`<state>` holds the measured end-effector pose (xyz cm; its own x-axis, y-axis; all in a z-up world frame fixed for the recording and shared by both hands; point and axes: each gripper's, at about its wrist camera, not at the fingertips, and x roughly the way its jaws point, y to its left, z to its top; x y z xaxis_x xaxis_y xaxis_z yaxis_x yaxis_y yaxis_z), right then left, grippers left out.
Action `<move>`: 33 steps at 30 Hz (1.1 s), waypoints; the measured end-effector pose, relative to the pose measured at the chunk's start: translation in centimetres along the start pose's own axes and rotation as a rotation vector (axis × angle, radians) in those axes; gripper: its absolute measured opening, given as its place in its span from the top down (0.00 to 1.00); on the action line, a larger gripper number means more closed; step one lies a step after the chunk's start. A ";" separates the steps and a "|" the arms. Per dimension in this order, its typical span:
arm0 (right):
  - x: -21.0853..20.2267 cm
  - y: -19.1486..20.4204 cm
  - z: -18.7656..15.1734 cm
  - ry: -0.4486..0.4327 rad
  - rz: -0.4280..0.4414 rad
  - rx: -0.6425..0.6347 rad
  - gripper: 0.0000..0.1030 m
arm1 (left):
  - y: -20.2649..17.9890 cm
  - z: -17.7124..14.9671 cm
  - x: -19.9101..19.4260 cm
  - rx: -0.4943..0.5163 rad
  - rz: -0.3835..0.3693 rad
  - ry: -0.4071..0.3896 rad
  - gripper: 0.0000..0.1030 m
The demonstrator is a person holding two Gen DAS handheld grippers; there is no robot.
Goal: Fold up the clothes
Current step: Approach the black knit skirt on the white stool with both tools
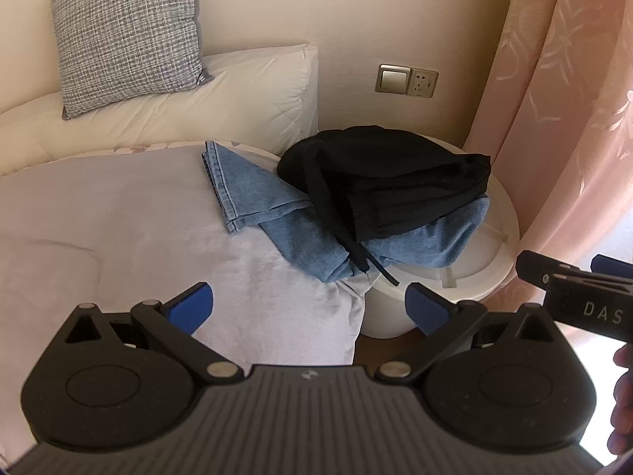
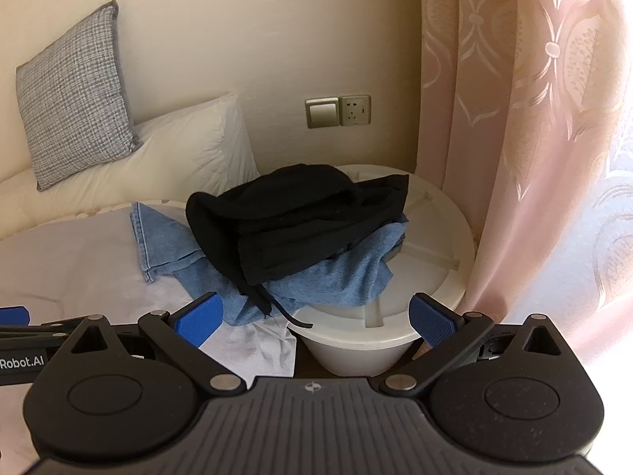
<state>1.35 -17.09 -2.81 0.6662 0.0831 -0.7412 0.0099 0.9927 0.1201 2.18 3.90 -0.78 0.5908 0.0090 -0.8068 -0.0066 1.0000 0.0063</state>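
A black garment (image 1: 399,182) lies on blue denim jeans (image 1: 277,213), beside a grey-and-white woven cushion (image 1: 126,35), pale pink patterned curtain (image 1: 561,91) and white tub (image 2: 431,245).

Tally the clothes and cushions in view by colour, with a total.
Black garment: 1
Blue denim garment: 1
Grey woven cushion: 1
White pillow: 1
Total: 4
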 end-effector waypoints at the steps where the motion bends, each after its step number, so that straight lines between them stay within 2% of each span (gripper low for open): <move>1: 0.1 0.1 0.0 0.002 -0.001 -0.001 0.00 | 0.1 0.0 0.1 -0.001 0.000 0.001 0.01; 21: 1.8 1.4 0.6 0.039 -0.008 -0.023 0.00 | 1.4 0.6 1.6 -0.012 0.011 0.028 0.01; 33: 4.6 1.5 2.3 0.066 0.012 -0.050 0.00 | 0.9 2.7 4.1 -0.009 0.014 0.046 0.01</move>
<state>6.12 -15.38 -4.55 0.6155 0.0989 -0.7819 -0.0362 0.9946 0.0973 6.72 4.88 -2.47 0.5526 0.0223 -0.8332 -0.0215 0.9997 0.0125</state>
